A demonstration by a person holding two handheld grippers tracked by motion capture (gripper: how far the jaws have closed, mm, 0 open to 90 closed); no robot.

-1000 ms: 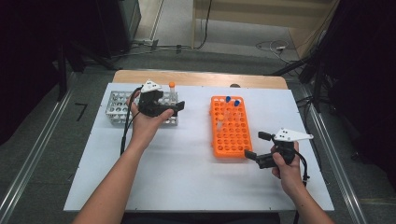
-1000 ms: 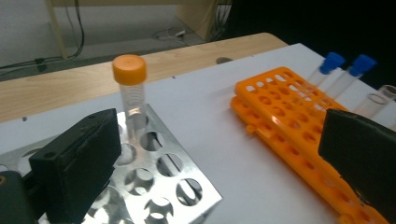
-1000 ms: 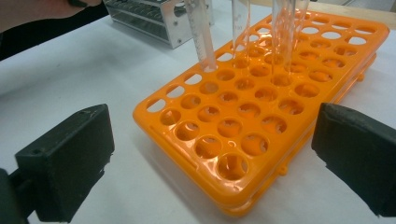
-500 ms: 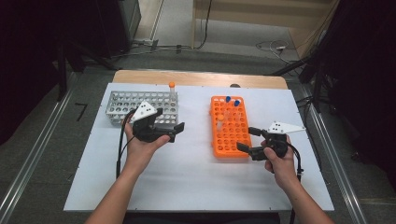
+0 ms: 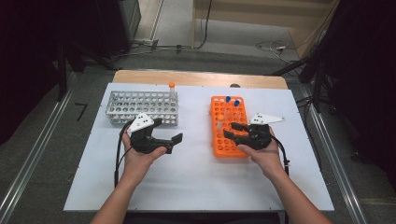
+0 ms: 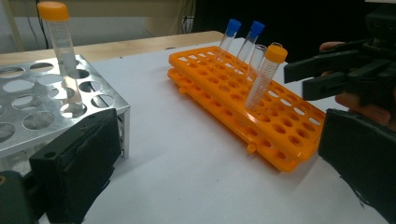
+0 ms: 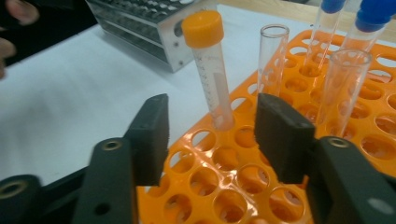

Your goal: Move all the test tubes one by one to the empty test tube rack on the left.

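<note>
At the left of the desk [image 5: 196, 177] we see a metal rack [image 5: 140, 103] with one orange-capped tube [image 5: 172, 93] standing at its right end. Just in front of it, the left tongs [image 5: 170, 133] hang with jaws wide apart, nothing between them. To the right lies the orange rack [image 5: 219, 147], carrying two blue-capped tubes [image 5: 231, 103], uncapped glass tubes [image 7: 273, 56] and an orange-capped tube [image 7: 210, 65]. The right tongs [image 5: 232, 130] sit over this rack; their jaws have just been closing, with that orange-capped tube beyond them, not pinched.
</note>
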